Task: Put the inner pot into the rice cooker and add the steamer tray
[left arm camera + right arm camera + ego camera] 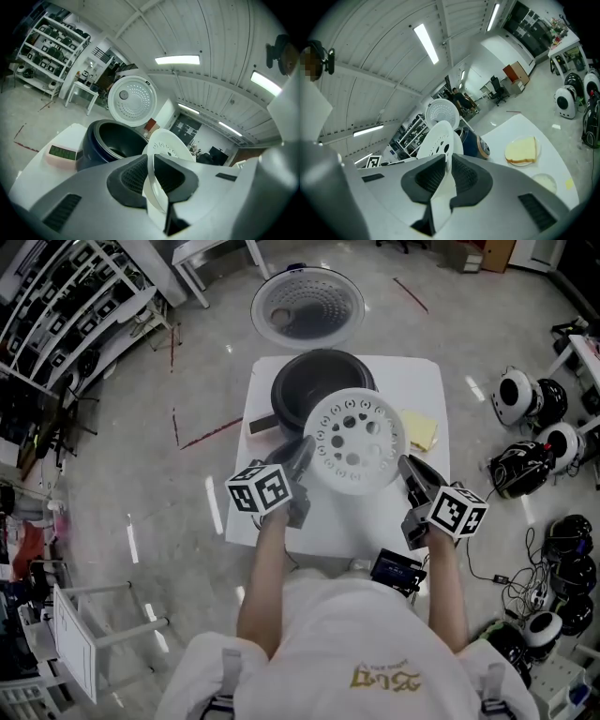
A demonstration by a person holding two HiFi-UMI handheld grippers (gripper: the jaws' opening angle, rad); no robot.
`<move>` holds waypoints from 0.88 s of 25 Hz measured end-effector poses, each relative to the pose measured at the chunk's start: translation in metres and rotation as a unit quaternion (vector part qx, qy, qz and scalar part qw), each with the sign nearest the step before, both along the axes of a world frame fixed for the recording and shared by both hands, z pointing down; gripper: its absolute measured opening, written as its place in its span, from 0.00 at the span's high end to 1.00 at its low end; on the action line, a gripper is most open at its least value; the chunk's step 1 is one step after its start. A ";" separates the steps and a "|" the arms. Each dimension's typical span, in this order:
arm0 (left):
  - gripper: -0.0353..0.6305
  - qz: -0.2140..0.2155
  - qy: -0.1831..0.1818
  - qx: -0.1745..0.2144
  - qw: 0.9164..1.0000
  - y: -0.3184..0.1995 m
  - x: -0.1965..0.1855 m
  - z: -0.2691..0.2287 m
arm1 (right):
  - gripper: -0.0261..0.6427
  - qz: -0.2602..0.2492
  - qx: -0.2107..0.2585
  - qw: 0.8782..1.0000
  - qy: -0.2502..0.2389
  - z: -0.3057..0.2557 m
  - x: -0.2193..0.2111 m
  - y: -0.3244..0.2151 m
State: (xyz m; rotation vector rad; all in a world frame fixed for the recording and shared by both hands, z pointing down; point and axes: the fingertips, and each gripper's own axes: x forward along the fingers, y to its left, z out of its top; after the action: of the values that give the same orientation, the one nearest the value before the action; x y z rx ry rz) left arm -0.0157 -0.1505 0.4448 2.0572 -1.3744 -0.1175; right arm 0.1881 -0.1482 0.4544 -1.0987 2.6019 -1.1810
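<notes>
A white round steamer tray [354,439] with several holes hangs tilted over the white table [412,381], just in front of the rice cooker [281,395]. My left gripper [305,454] is shut on the tray's left rim and my right gripper [411,470] is shut on its right rim. In the left gripper view the tray's edge [164,154] stands pinched between the pads of that gripper [152,183]. The right gripper [449,176] pinches the tray [438,136] the same way. The dark inner pot [319,381] sits inside the cooker, whose lid [307,306] stands open at the back.
A yellow slice on a small plate [422,430] lies at the table's right, a small dish [543,182] near it. A black device [398,568] sits at the near edge. Several round appliances [525,399] and cables crowd the floor right; shelves [56,324] stand left.
</notes>
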 end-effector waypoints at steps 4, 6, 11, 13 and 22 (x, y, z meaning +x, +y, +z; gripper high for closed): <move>0.86 -0.004 0.014 -0.001 1.000 -0.011 -0.021 -0.001 | 0.89 0.005 0.003 1.000 0.015 -0.007 -0.021 -0.011; 0.86 -0.006 0.025 0.001 1.000 -0.018 -0.033 -0.005 | 0.89 0.005 0.007 1.000 0.016 -0.014 -0.032 -0.016; 0.86 -0.001 0.041 0.007 0.999 -0.036 -0.054 -0.015 | 0.89 0.004 0.018 1.000 0.020 -0.028 -0.053 -0.035; 0.86 0.001 0.045 0.005 0.999 -0.045 -0.063 -0.015 | 0.89 0.006 0.020 1.000 0.022 -0.031 -0.062 -0.045; 0.86 0.013 0.062 -0.003 0.998 -0.082 -0.095 -0.009 | 0.89 0.017 0.020 0.999 0.033 -0.031 -0.095 -0.079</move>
State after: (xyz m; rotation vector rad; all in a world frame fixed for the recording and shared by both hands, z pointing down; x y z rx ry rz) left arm -0.1104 -0.2327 0.4361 2.0266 -1.2715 -0.2257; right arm 0.0935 -0.2274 0.4238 -1.1882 2.6318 -1.0981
